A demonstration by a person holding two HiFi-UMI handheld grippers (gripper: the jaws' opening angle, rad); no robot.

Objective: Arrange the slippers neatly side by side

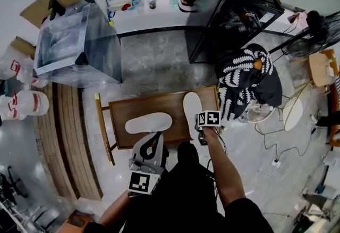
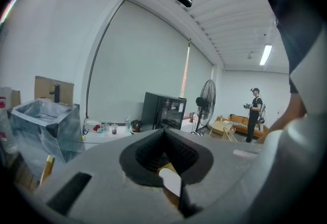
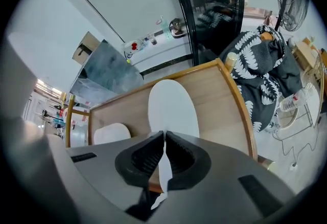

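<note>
Two white slippers lie on a low wooden table [image 1: 127, 109]. One slipper [image 1: 146, 123] lies crosswise at the table's middle. The other slipper [image 1: 192, 110] lies lengthwise near the right end. My right gripper [image 1: 201, 132] points steeply down at its near end. In the right gripper view the right gripper [image 3: 164, 138] is shut on that slipper's [image 3: 172, 105] thin near edge, with the crosswise slipper [image 3: 110, 133] to the left. My left gripper [image 1: 154, 139] hovers just short of the crosswise slipper, shut. In the left gripper view, its jaws [image 2: 164, 133] meet and a bit of white slipper [image 2: 171, 181] shows below them.
A clear plastic box [image 1: 77, 46] stands at the back left beside wooden slats [image 1: 69, 136]. A black cabinet [image 1: 234, 8] and a black-and-white patterned cloth [image 1: 249, 80] are to the right. Cables [image 1: 271, 147] trail on the floor. A person [image 2: 254, 113] stands far off.
</note>
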